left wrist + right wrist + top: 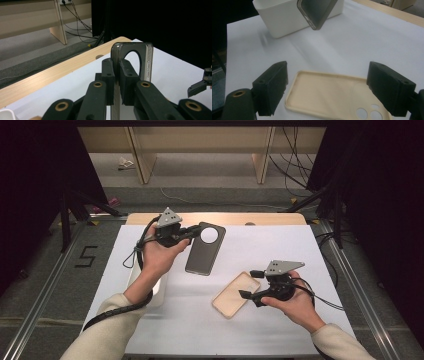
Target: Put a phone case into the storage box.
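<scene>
A: Left first. Left gripper (192, 234) clamped tight on the dark phone case (205, 249), pads biting 1 long edge near the round camera cut-out. Case held up off the white sheet (280, 245), hanging edge-on toward the middle of the table.

B: Confirmed in the left gripper view: dark phone case (132, 62) pinched thin between both pads, wall standing upright. Handling guess?

A: Light, probably flexible plastic or rubber, smoky and see-through. Likely bends if squeezed across the open face, so better gripped on a side wall, as now. Not fragile. Glossy, so may slip or swing under a 1-edge pinch.

B: White bin (159, 292) just under the left forearm, near the sheet's left edge. Moving right?

A: Beige phone case (236, 294) lying flat on the sheet, open side up, right of centre. Right gripper (250, 284) spread wide, nothing held, jaws straddling the near end of it without pressing.

B: Right gripper view agrees: beige phone case (329, 97) between the 2 pads, gaps on both sides, camera holes at the lower right.

A: Same feel expected: light, soft, slightly grippy. Across the width, walls would probably cave in. Best hold: 1 raised rim, away from the thin strip by the holes.
</scene>
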`<state>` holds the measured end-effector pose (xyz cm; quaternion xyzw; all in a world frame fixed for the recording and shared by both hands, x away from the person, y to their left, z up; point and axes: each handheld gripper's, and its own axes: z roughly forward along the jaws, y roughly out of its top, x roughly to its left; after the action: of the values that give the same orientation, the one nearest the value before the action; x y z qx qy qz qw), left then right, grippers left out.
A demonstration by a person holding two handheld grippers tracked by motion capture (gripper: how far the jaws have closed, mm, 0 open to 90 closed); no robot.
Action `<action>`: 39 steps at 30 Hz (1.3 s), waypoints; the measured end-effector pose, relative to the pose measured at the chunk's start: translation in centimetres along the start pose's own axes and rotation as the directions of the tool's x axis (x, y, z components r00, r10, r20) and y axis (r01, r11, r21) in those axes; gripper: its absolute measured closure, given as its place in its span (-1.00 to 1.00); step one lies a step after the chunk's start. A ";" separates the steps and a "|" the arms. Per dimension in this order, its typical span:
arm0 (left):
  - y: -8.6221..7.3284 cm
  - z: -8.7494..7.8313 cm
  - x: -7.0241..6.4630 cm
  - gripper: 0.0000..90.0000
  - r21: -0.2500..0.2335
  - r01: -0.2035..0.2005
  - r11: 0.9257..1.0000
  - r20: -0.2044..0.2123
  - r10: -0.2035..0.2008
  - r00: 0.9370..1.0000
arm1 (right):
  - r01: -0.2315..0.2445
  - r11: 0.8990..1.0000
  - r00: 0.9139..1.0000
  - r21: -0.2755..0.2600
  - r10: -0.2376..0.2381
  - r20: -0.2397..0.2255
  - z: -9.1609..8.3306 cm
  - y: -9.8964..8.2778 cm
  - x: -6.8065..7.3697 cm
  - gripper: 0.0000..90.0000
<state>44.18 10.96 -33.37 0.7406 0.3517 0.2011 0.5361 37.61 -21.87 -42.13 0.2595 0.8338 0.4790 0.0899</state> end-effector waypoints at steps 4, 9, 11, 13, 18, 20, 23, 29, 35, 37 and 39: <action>0.1 -0.3 0.3 0.84 -0.008 -0.004 1.000 -0.002 0.004 1.000 | -0.009 1.000 1.000 -0.011 0.009 0.012 -0.4 -0.2 -0.2 -0.60; 0.2 -0.6 0.6 0.84 -0.024 -0.009 1.000 -0.001 0.009 1.000 | -0.014 1.000 0.999 -0.019 0.015 0.028 -0.8 -0.5 -0.3 -0.60; 0.2 -0.6 0.8 0.84 -0.029 -0.011 1.000 -0.001 0.011 1.000 | -0.014 1.000 0.999 -0.019 0.014 0.032 -0.8 -0.5 -0.4 -0.60; 0.2 -0.7 1.0 0.84 -0.032 -0.018 0.999 -0.001 0.018 1.000 | -0.015 1.000 0.999 -0.015 0.016 0.033 -0.9 -0.6 -0.4 -0.60; 0.2 -1.0 1.6 0.84 -0.048 -0.016 0.999 -0.005 0.016 1.000 | -0.016 1.000 0.999 -0.012 0.017 0.035 -0.9 -0.8 -0.3 -0.60; 0.3 -1.2 2.0 0.84 -0.060 -0.018 0.998 -0.004 0.018 1.000 | -0.017 1.000 0.999 -0.012 0.017 0.035 -0.9 -0.8 -0.2 -0.60; 0.6 -1.6 2.5 0.84 -0.076 -0.017 0.997 -0.009 0.016 1.000 | -0.017 1.000 0.999 -0.009 0.018 0.036 -0.9 -0.9 -0.3 -0.60; 1.2 -2.6 3.8 0.84 -0.103 -0.013 0.995 -0.037 0.010 0.999 | -0.023 1.000 0.999 -0.013 0.023 0.035 -0.9 -1.0 -0.3 -0.60; 1.8 -3.4 5.1 0.84 -0.118 -0.013 0.993 -0.064 0.005 0.998 | -0.024 1.000 0.999 -0.012 0.025 0.035 -0.9 -1.0 -0.3 -0.60; 1.9 -3.6 5.5 0.84 -0.120 -0.014 0.993 -0.070 0.005 0.998 | -0.025 1.000 0.999 -0.013 0.025 0.035 -0.9 -1.0 -0.3 -0.60; 1.9 -3.8 5.8 0.84 -0.122 -0.013 0.992 -0.075 0.004 0.997 | -0.025 1.000 0.999 -0.011 0.025 0.035 -0.8 -1.1 -0.3 -0.60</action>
<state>46.07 17.34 -30.79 0.6997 0.3556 0.2521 0.5660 37.20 -23.09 -42.63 0.2778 0.8263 0.4796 0.0998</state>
